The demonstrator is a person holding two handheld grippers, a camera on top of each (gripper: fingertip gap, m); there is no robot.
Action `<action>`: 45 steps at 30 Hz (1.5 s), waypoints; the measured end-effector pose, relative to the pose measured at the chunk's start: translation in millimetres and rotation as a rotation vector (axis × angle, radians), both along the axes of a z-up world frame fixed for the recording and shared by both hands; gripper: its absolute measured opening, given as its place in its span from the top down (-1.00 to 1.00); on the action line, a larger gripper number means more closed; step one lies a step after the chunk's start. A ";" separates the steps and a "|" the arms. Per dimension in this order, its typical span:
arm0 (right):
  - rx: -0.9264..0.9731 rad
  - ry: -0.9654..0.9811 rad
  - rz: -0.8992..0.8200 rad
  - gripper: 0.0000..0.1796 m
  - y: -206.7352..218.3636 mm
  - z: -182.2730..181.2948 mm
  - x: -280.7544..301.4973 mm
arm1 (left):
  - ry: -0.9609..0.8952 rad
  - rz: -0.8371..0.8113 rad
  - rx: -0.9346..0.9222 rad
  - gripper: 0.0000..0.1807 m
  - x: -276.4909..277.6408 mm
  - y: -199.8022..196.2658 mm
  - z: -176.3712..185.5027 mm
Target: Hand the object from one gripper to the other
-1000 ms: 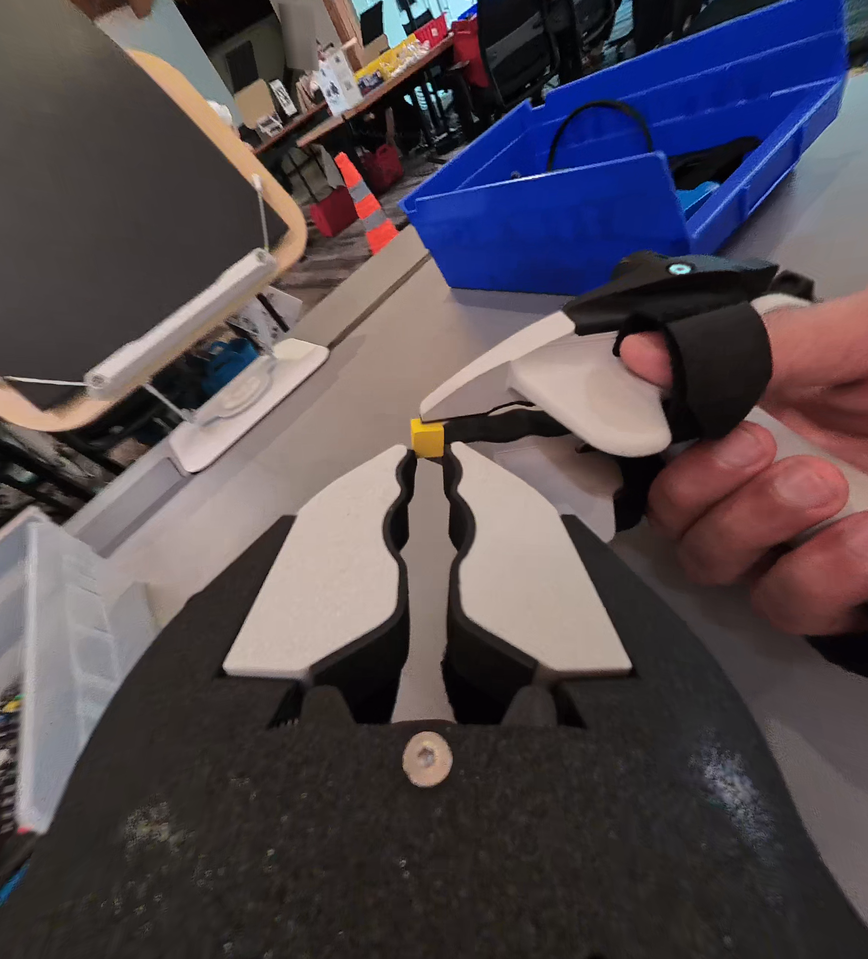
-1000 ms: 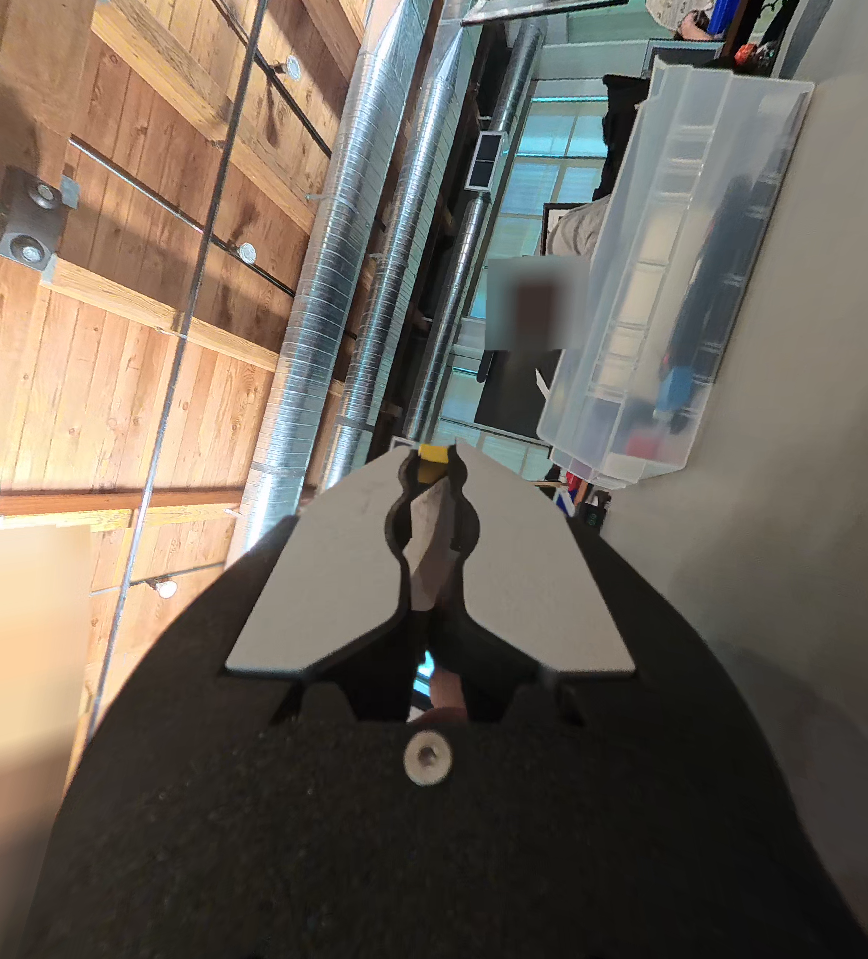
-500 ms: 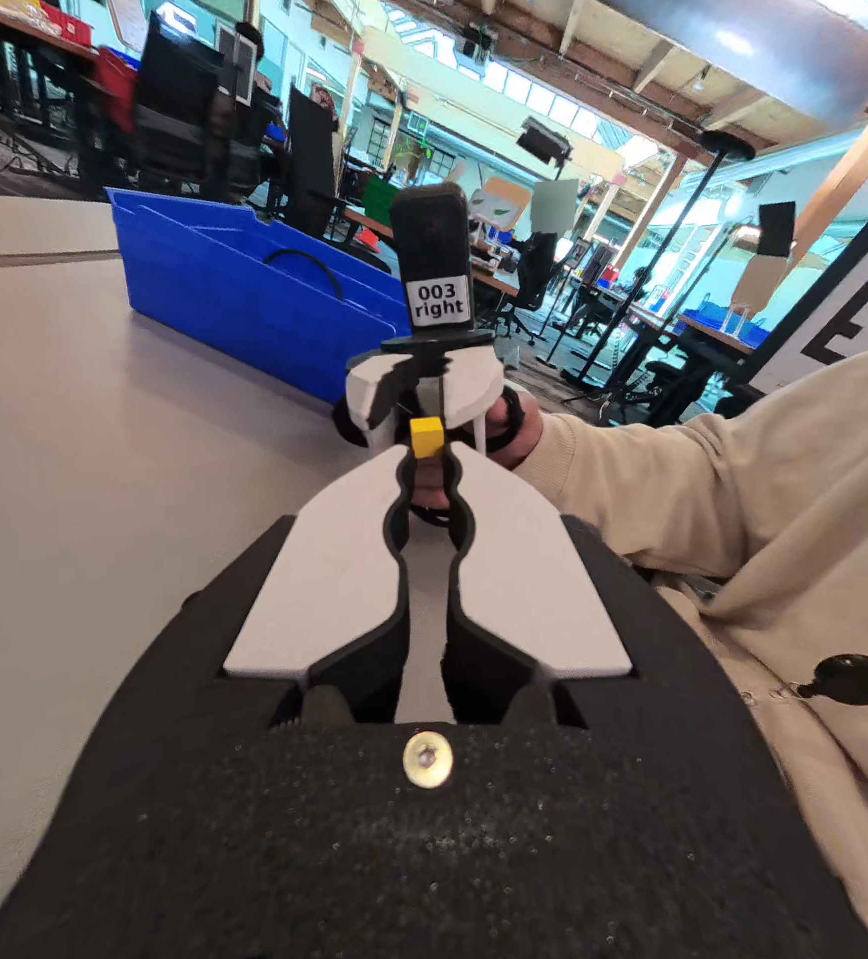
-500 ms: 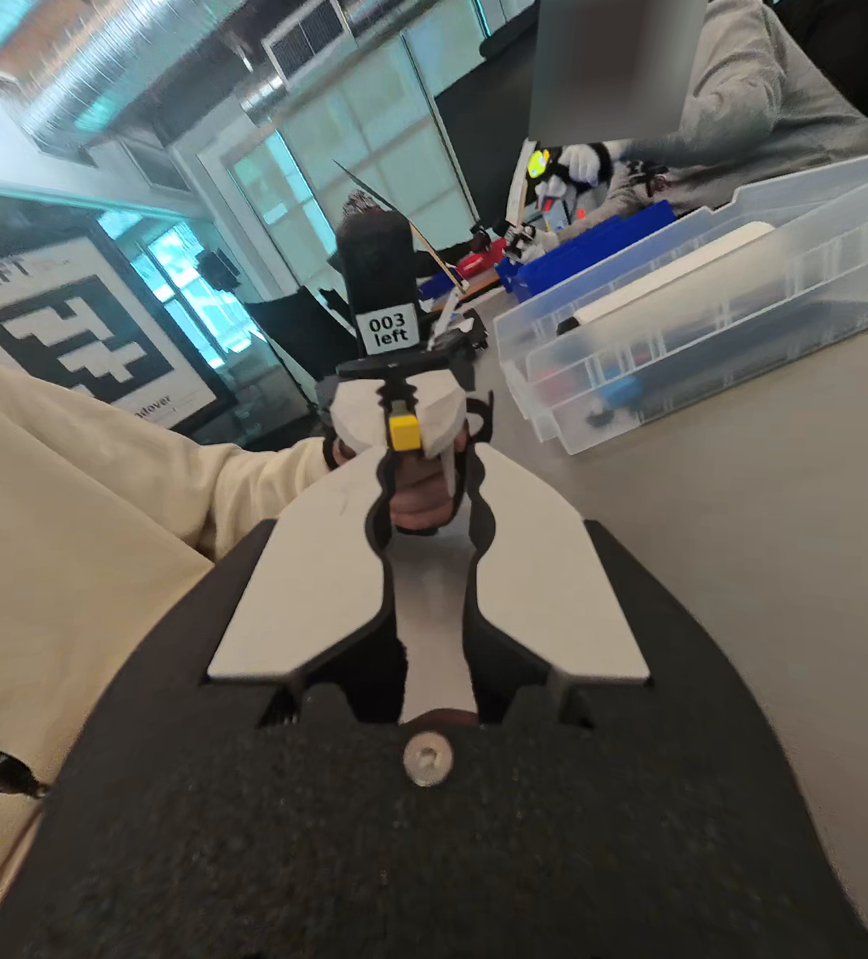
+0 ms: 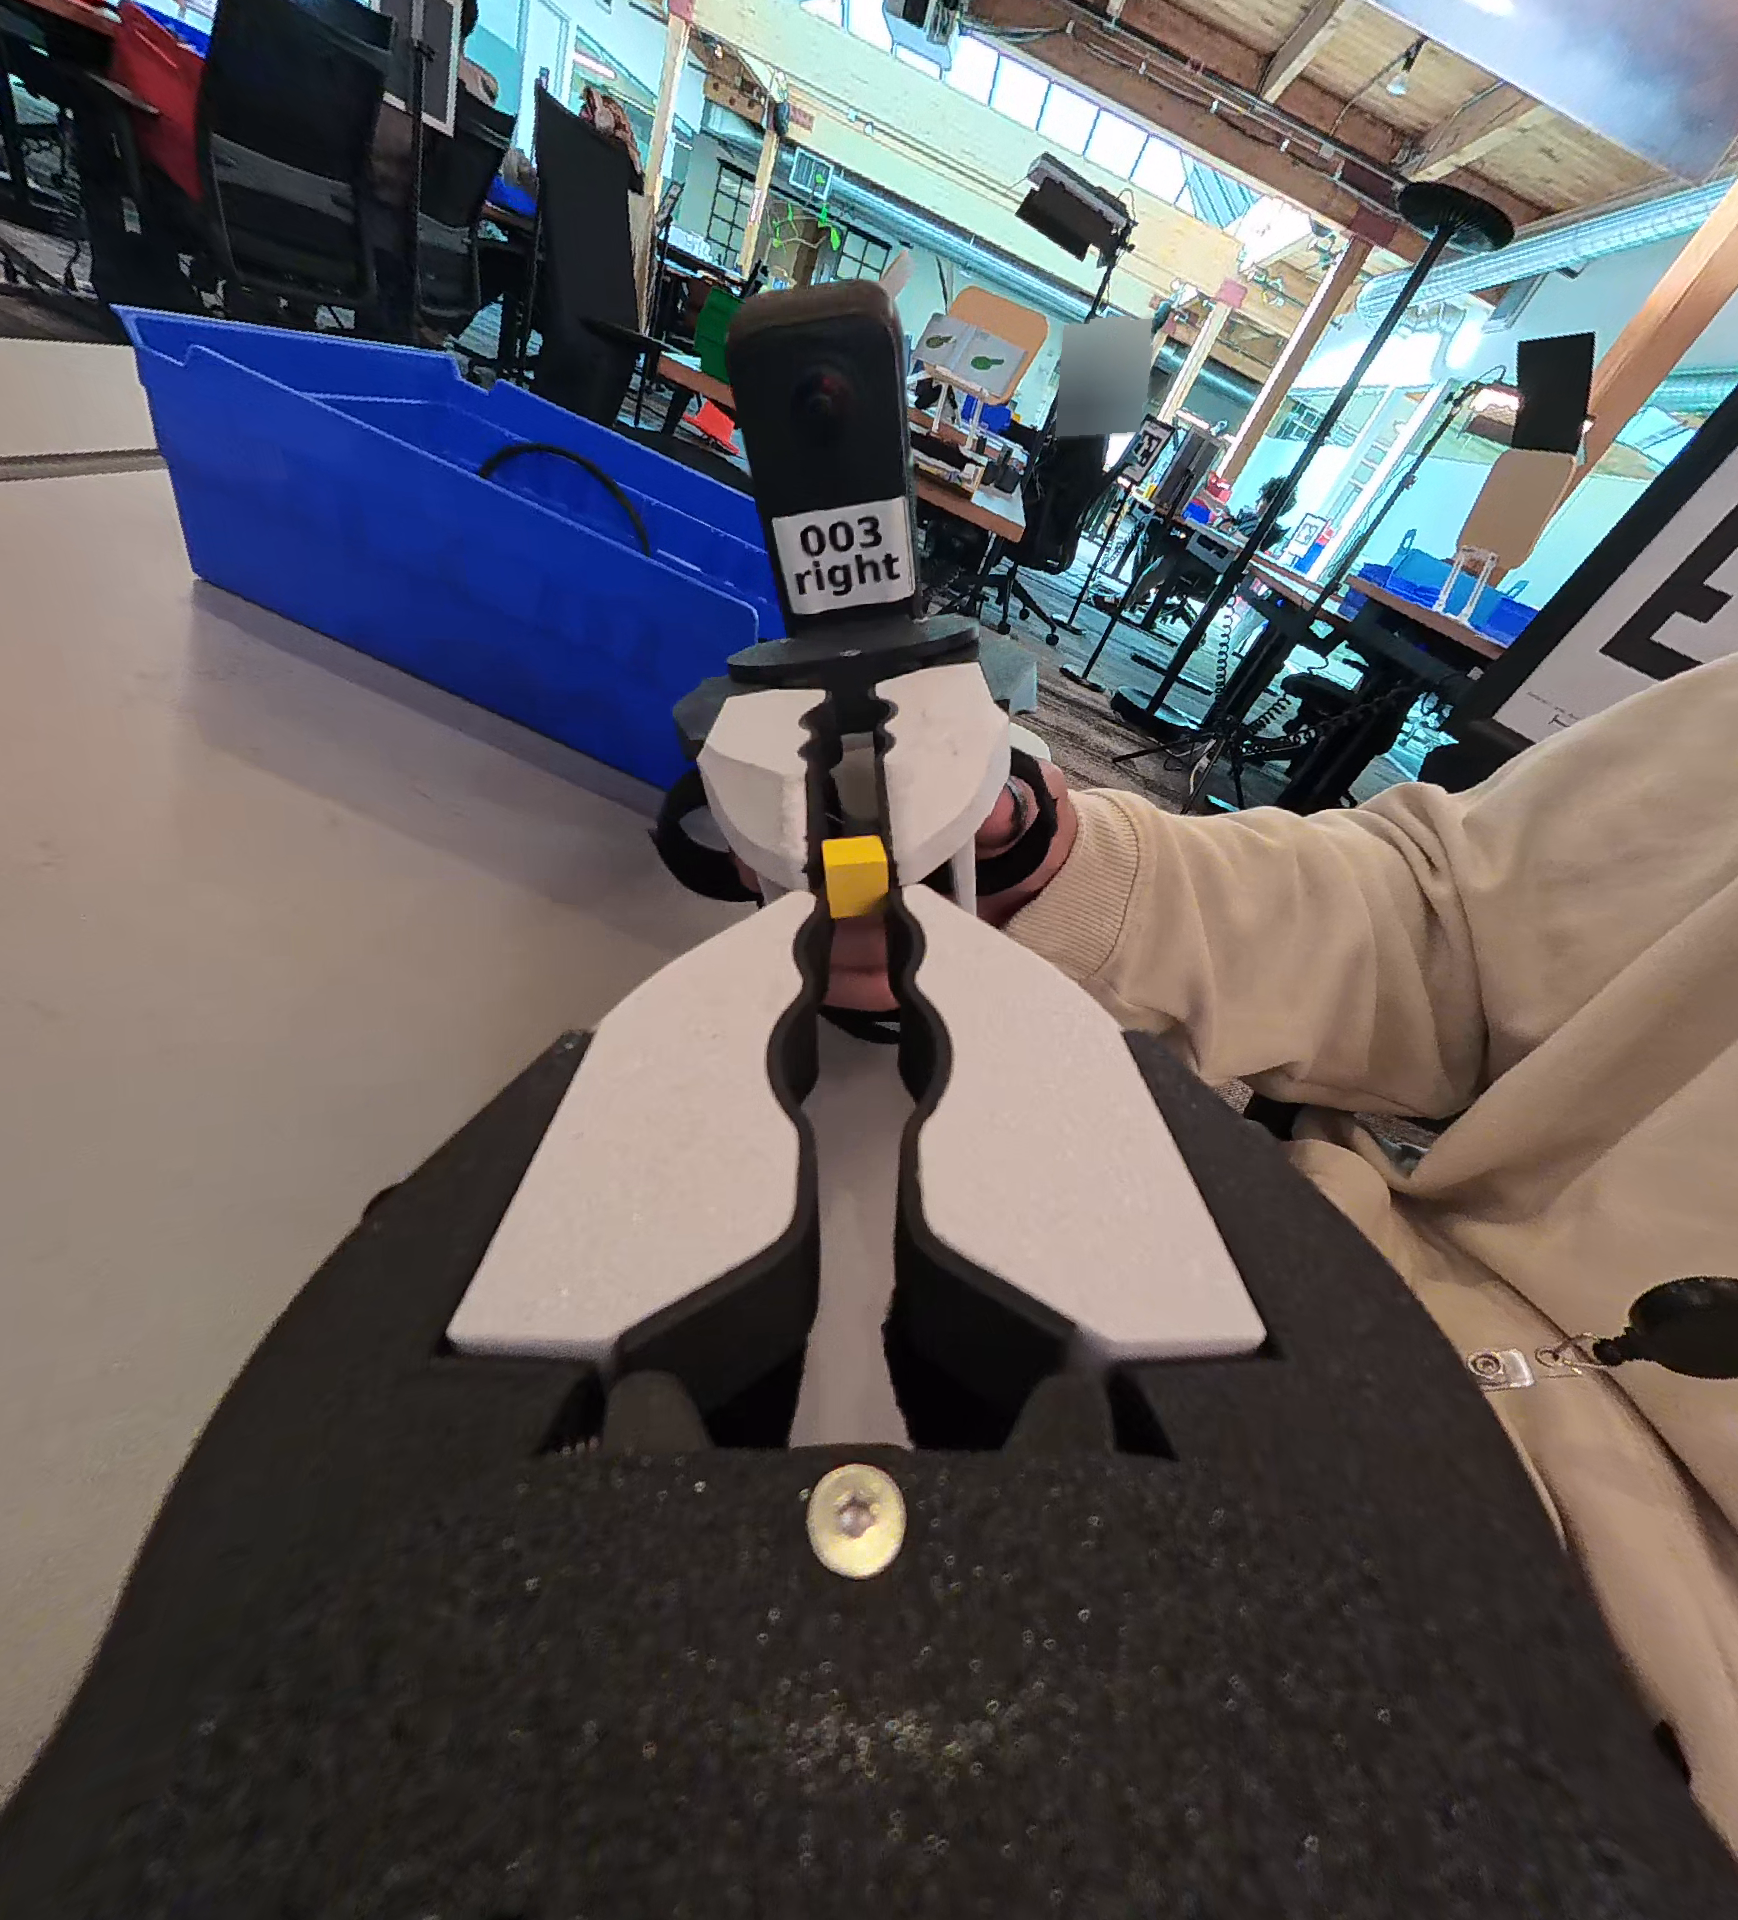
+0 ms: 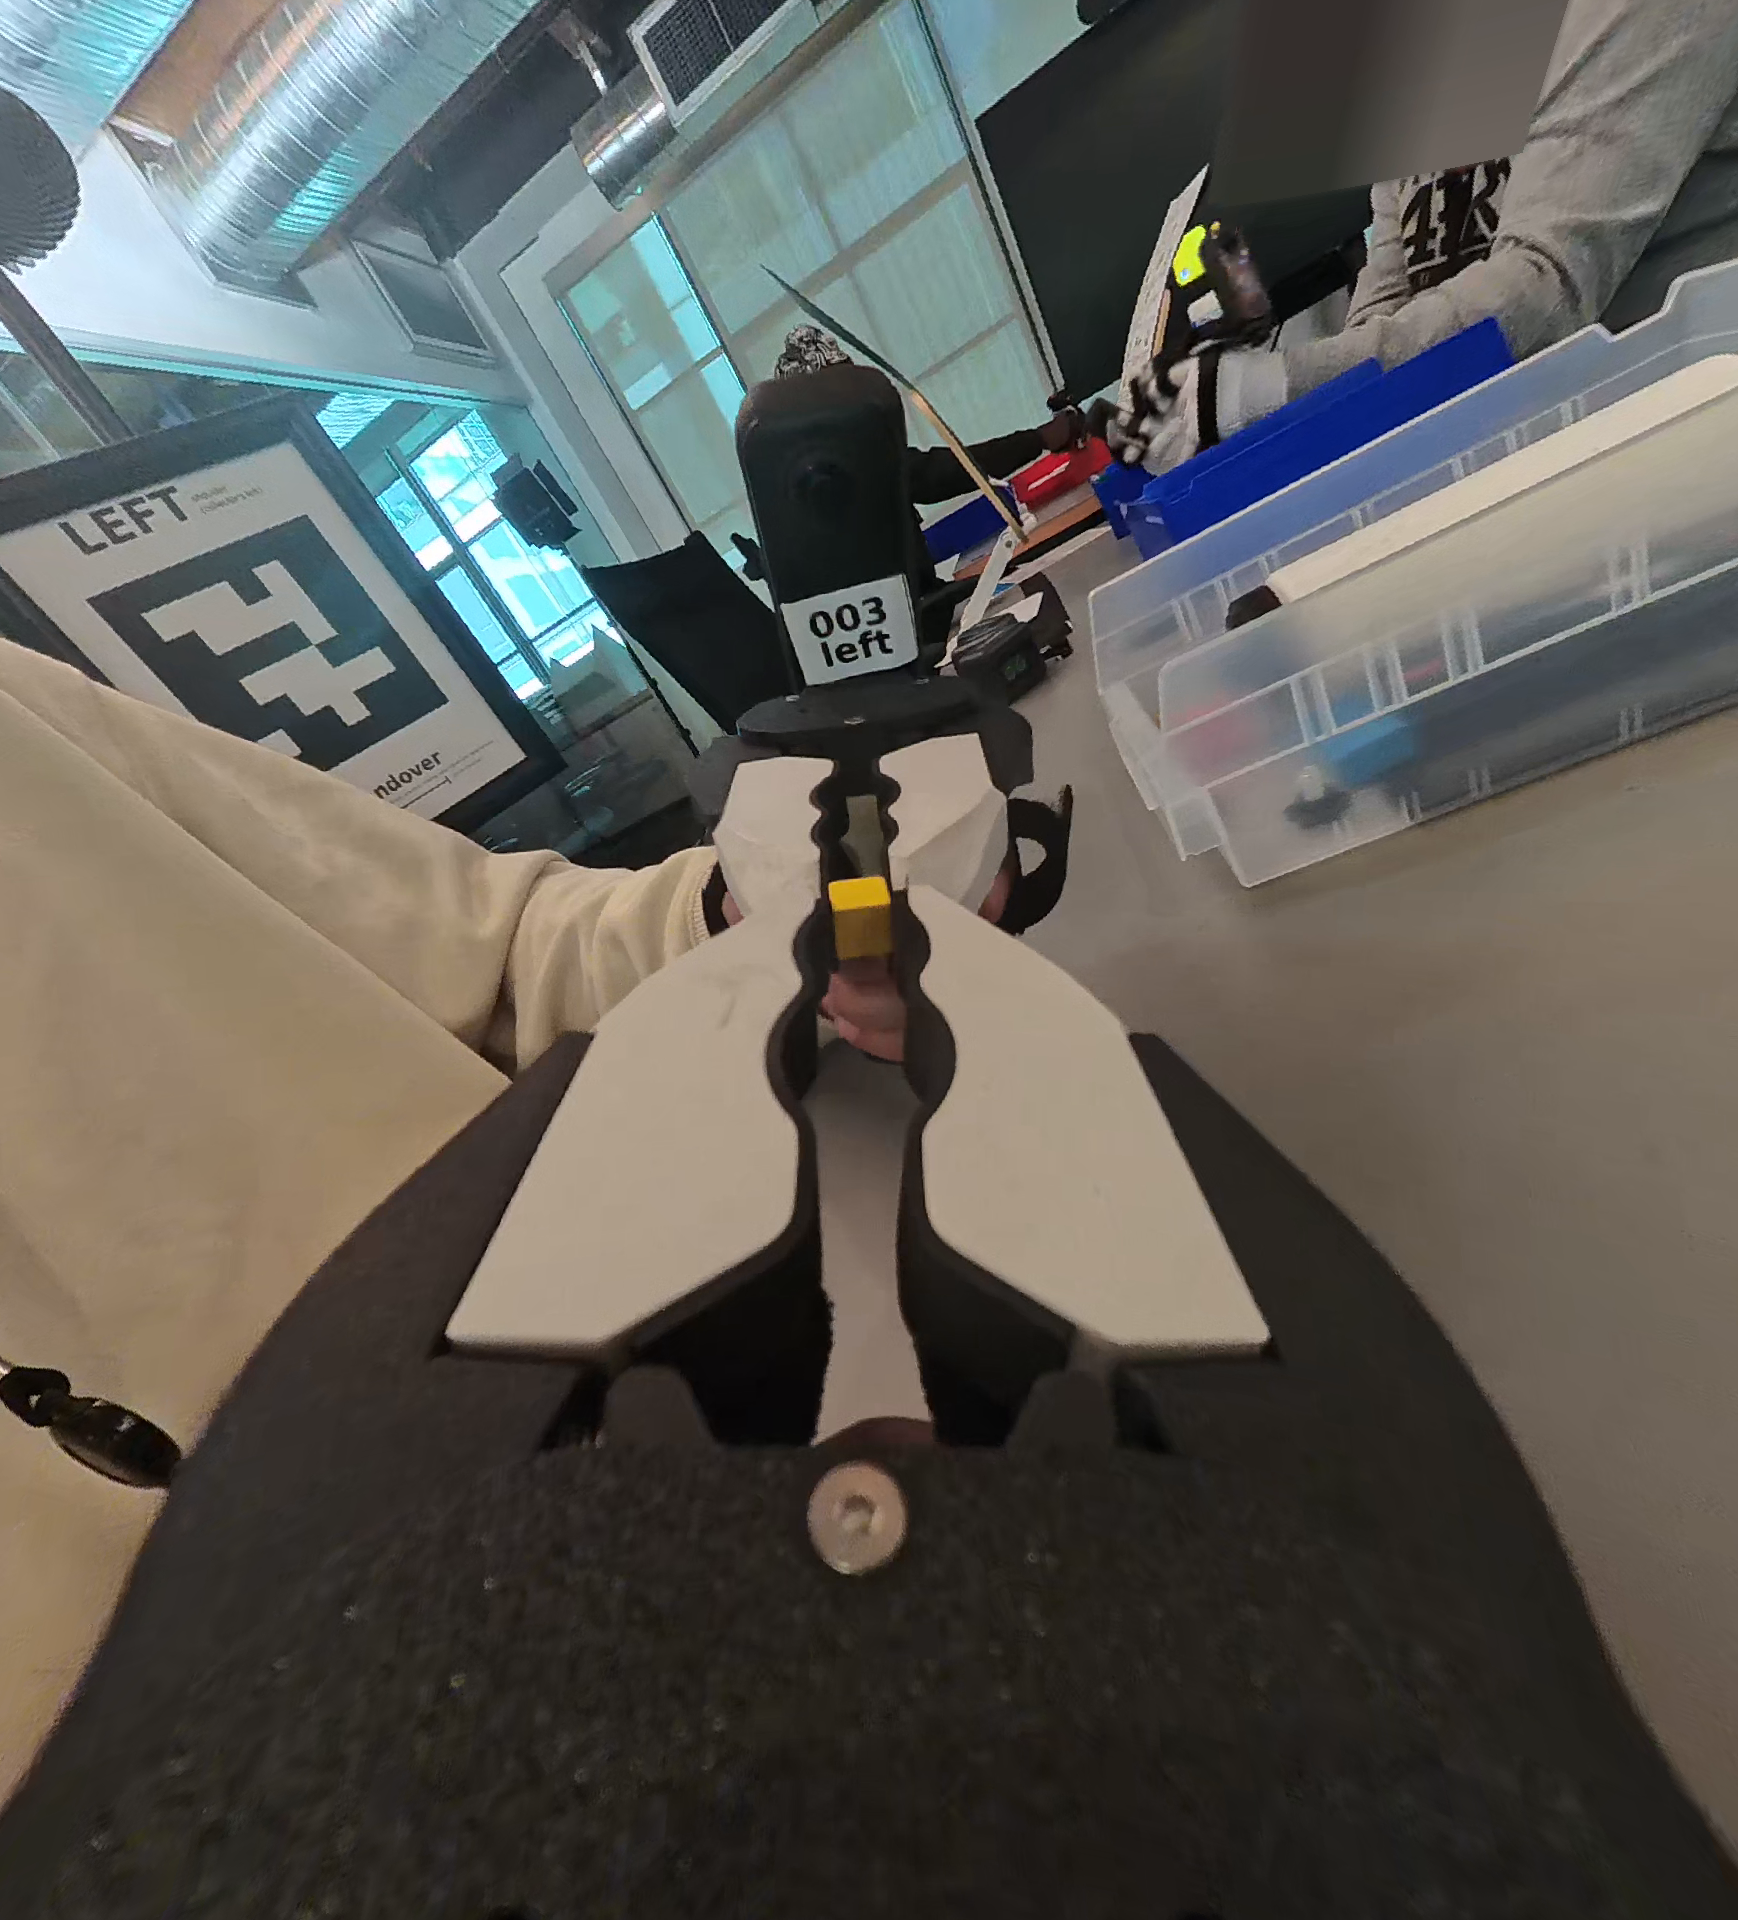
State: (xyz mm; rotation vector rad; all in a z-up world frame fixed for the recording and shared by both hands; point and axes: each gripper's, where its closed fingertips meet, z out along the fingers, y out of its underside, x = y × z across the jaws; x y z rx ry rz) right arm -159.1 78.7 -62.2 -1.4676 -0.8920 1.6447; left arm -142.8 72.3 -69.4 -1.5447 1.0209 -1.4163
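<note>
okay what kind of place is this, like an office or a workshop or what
Most likely an open-plan lab or workshop in a converted industrial building. Exposed metal ducting and timber beams run overhead, desks with office chairs fill the floor, and parts bins, one blue and one clear, sit on the grey table.

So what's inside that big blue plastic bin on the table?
The blue plastic bin shows a black looped cable rising above an inner divider. Its near wall hides whatever lies on the bottom, and the right gripper blocks its far end.
</note>
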 end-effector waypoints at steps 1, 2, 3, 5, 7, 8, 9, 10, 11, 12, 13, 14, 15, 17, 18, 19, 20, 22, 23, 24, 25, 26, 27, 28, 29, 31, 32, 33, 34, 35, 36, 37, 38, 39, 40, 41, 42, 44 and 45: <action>0.010 -0.006 -0.004 0.89 0.0 -0.3 0.2 | -0.003 0.000 -0.002 0.90 0.3 -0.1 -0.1; 0.022 -0.010 -0.007 0.89 -0.5 0.1 0.4 | -0.008 -0.002 -0.004 0.90 0.4 -0.4 0.3; 0.032 -0.016 -0.013 0.89 -0.2 -0.1 0.5 | -0.009 0.002 -0.007 0.90 0.5 0.1 0.1; 0.036 -0.029 -0.024 0.89 1.5 -1.6 0.7 | -0.003 0.012 -0.004 0.89 0.4 1.9 -1.2; 0.047 -0.048 -0.038 0.89 3.4 -4.5 1.0 | 0.010 0.021 -0.006 0.88 0.3 3.8 -3.8; 0.055 -0.057 -0.043 0.89 4.1 -5.6 1.1 | 0.010 0.020 -0.007 0.87 -0.1 4.1 -4.2; 0.063 -0.065 -0.050 0.89 5.0 -6.2 1.4 | 0.007 0.023 -0.008 0.86 -0.9 5.1 -4.0; 0.077 -0.071 -0.069 0.89 7.1 -6.2 2.3 | 0.004 0.034 -0.010 0.85 -2.2 7.5 -3.9; 0.103 -0.081 -0.089 0.89 9.4 -6.3 3.9 | 0.002 0.050 -0.015 0.81 -4.1 10.9 -3.9; 0.145 -0.106 -0.125 0.88 13.4 -7.3 6.5 | -0.003 0.069 -0.027 0.77 -6.4 15.4 -3.8; 0.219 -0.158 -0.181 0.88 19.5 -10.6 9.9 | -0.011 0.093 -0.051 0.72 -9.4 21.0 -3.4; 0.329 -0.232 -0.247 0.88 26.2 -15.9 13.6 | -0.026 0.113 -0.083 0.71 -12.8 26.3 -2.6; 0.453 -0.316 -0.314 0.88 32.9 -21.6 16.9 | -0.037 0.131 -0.122 0.71 -16.1 31.9 -3.1; 0.692 -0.532 -0.454 0.88 47.6 -34.7 24.5 | -0.024 0.157 -0.225 0.71 -21.1 41.8 -11.6; 0.784 -0.645 -0.510 0.88 53.3 -39.8 27.1 | -0.018 0.150 -0.275 0.71 -21.9 44.2 -15.4; 0.856 -0.740 -0.545 0.88 55.8 -42.6 26.8 | 0.007 0.160 -0.320 0.71 -22.7 48.2 -22.5; 0.918 -0.816 -0.569 0.88 56.7 -43.9 24.2 | 0.030 0.174 -0.353 0.71 -23.4 51.2 -29.5; 0.992 -0.906 -0.572 0.88 53.1 -47.7 14.1 | 0.049 0.184 -0.386 0.71 -23.3 53.7 -36.8; 1.015 -0.940 -0.566 0.88 51.5 -50.5 9.6 | 0.058 0.182 -0.385 0.71 -22.8 53.6 -37.9; 1.027 -0.964 -0.560 0.88 50.5 -53.2 6.0 | 0.066 0.178 -0.374 0.71 -22.0 52.8 -38.2; 1.035 -0.980 -0.564 0.88 50.6 -54.8 3.4 | 0.087 0.178 -0.358 0.71 -21.4 52.0 -40.2; 1.037 -0.992 -0.564 0.88 50.5 -56.2 1.1 | 0.113 0.178 -0.339 0.71 -20.6 50.9 -42.8; 1.035 -0.999 -0.561 0.88 50.4 -57.4 -0.8 | 0.135 0.172 -0.322 0.71 -19.3 49.2 -45.2; 1.027 -1.001 -0.557 0.88 49.9 -58.3 -2.6 | 0.153 0.164 -0.311 0.71 -17.7 47.3 -47.1; 1.018 -0.998 -0.551 0.89 48.9 -59.1 -4.2 | 0.159 0.157 -0.305 0.74 -16.4 45.9 -47.6; 1.024 -0.983 -0.547 0.88 47.6 -58.3 -5.1 | 0.156 0.154 -0.309 0.76 -15.6 45.4 -47.4; 1.015 -0.973 -0.538 0.88 46.1 -58.2 -6.1 | 0.155 0.151 -0.314 0.77 -15.4 45.4 -47.8; 1.010 -0.969 -0.542 0.88 45.7 -57.1 -6.1 | 0.151 0.143 -0.318 0.77 -15.0 44.7 -47.7; 1.012 -0.961 -0.540 0.88 44.6 -56.1 -7.0 | 0.144 0.129 -0.323 0.77 -14.3 43.4 -46.8; 1.019 -0.953 -0.534 0.88 43.1 -55.4 -8.3 | 0.140 0.110 -0.327 0.77 -13.3 41.5 -46.2; 1.022 -0.956 -0.533 0.88 42.5 -55.6 -8.9 | 0.140 0.102 -0.332 0.77 -12.7 40.7 -46.7; 1.027 -0.957 -0.532 0.88 42.0 -56.0 -9.5 | 0.145 0.101 -0.335 0.77 -12.8 40.8 -47.9; 1.028 -0.959 -0.530 0.88 41.5 -56.9 -10.3 | 0.147 0.094 -0.337 0.82 -12.6 39.9 -48.5; 1.026 -0.965 -0.527 0.88 41.3 -58.1 -10.4 | 0.152 0.088 -0.340 0.84 -12.5 38.8 -49.1; 1.029 -0.960 -0.526 0.88 40.8 -57.9 -10.8 | 0.156 0.087 -0.336 0.86 -13.0 38.7 -49.5; 1.028 -0.955 -0.528 0.88 40.5 -57.2 -11.1 | 0.159 0.086 -0.333 0.86 -13.3 38.5 -49.2; 1.023 -0.952 -0.527 0.88 40.3 -56.9 -11.2 | 0.160 0.083 -0.330 0.86 -13.5 38.2 -49.0; 1.012 -0.940 -0.534 0.88 40.6 -56.4 -11.9 | 0.155 0.080 -0.342 0.87 -14.1 38.4 -48.6; 1.008 -0.931 -0.543 0.88 40.9 -55.9 -12.2 | 0.146 0.078 -0.355 0.87 -14.4 38.8 -48.1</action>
